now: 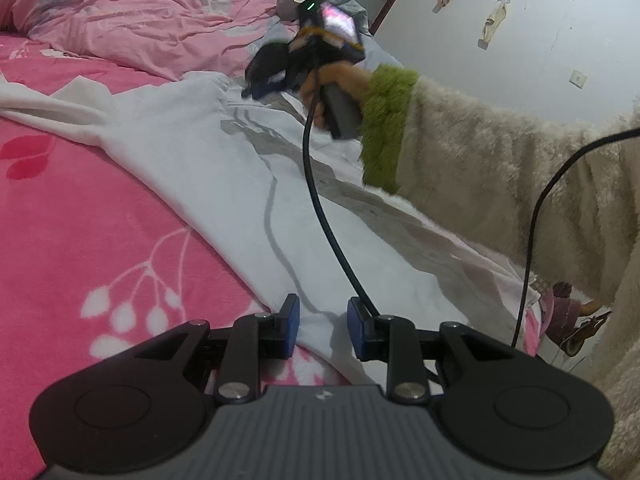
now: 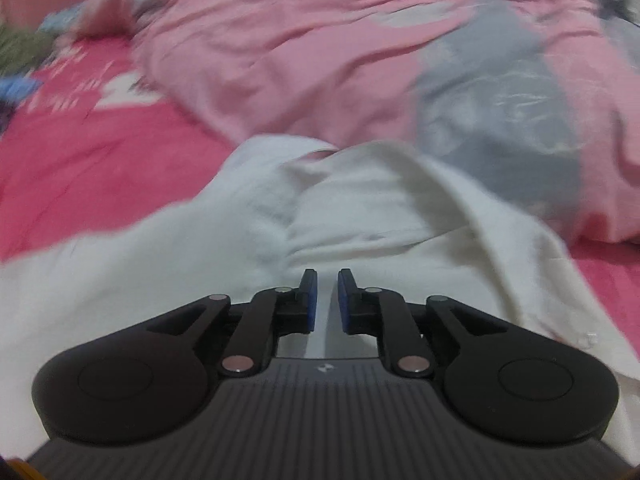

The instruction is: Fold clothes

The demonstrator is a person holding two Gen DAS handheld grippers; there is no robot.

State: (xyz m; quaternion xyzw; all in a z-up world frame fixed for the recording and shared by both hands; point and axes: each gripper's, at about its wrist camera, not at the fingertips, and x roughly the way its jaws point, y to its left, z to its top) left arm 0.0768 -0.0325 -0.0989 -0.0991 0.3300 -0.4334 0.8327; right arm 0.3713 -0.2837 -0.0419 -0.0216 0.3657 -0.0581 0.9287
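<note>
The left gripper (image 1: 319, 326) is hovering with its fingers apart over the near edge of the white garment (image 1: 224, 168), which is lying spread across the pink bed (image 1: 80, 240). Farther along, the right gripper (image 2: 327, 300) is hanging over the garment's middle, fingers slightly apart, gripping nothing. A rumpled pink quilt (image 1: 140, 16) is lying beyond.

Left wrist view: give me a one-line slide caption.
Open left gripper hovers over a white garment spread on a pink bedsheet, while the right gripper reaches its far end.
</note>
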